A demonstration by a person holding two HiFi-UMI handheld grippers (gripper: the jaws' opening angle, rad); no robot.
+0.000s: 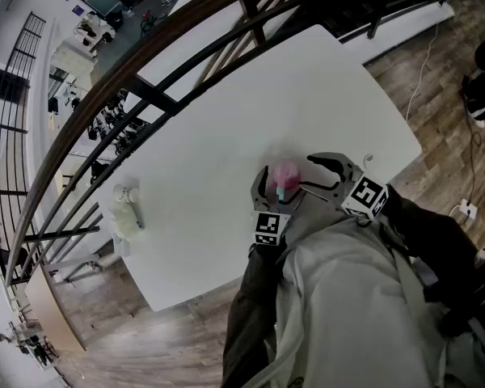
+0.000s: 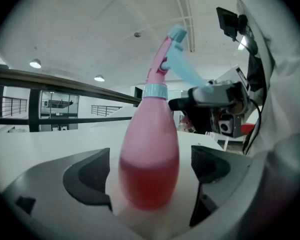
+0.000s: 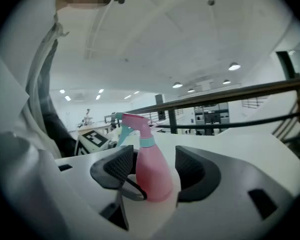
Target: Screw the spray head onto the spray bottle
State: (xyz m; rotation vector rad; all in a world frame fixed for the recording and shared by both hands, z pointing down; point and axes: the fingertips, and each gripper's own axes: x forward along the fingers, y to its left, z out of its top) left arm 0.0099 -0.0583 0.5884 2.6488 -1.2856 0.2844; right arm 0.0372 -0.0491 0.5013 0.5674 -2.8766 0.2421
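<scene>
A pink spray bottle (image 1: 288, 172) stands upright on the white table (image 1: 226, 120), with its pink and teal spray head (image 2: 172, 49) sitting on the teal collar. My left gripper (image 1: 276, 192) is open wide around the bottle's lower body (image 2: 149, 169), and bare table shows on both sides of it. My right gripper (image 1: 307, 175) comes in from the right, its jaws close on either side of the bottle (image 3: 152, 171). One pad is at the bottle's edge and a thin gap shows by the other.
A pale bottle-like object (image 1: 128, 210) lies near the table's left edge. A dark railing (image 1: 145, 87) runs along the far side of the table. The near table edge and wooden floor (image 1: 170, 338) are just below my arms.
</scene>
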